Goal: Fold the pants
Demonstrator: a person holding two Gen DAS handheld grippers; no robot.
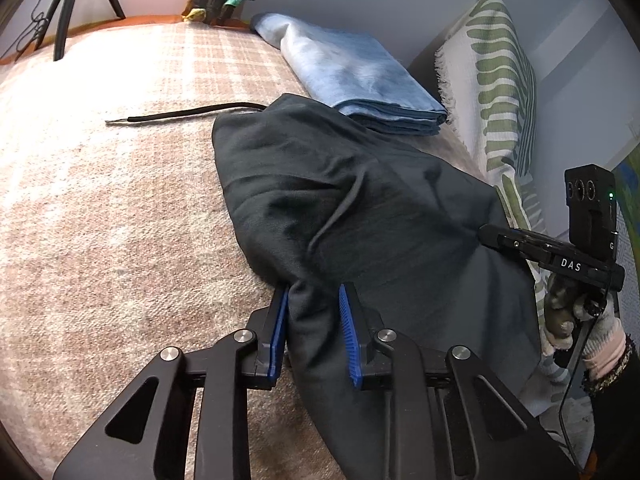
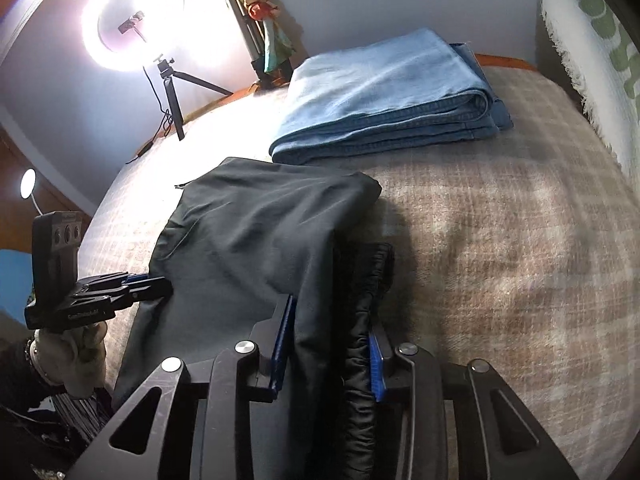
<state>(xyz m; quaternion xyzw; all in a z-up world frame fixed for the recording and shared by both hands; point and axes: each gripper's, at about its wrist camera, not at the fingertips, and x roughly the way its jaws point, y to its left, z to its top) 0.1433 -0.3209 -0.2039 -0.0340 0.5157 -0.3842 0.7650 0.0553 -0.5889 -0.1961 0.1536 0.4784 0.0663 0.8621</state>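
Dark pants (image 1: 360, 208) lie bunched on a plaid blanket (image 1: 100, 200), and a black drawstring (image 1: 180, 114) trails out to the left. My left gripper (image 1: 314, 312) is shut on a gathered fold at the near edge, with cloth filling the gap between the blue pads. In the right wrist view my right gripper (image 2: 332, 340) is shut on the pants (image 2: 256, 232), with the ruched waistband (image 2: 360, 344) between its pads. Each gripper shows in the other's view: the right gripper (image 1: 492, 236) at the cloth's right side, the left gripper (image 2: 160, 284) at its left side, each held by a gloved hand.
Folded blue jeans (image 1: 360, 76) (image 2: 384, 96) lie behind the dark pants. A green-patterned pillow (image 1: 496, 80) stands along the right edge. A lit ring light (image 2: 136, 20) on a small tripod (image 2: 172, 96) stands at the far left corner. Bare blanket (image 2: 500, 240) spreads to the right.
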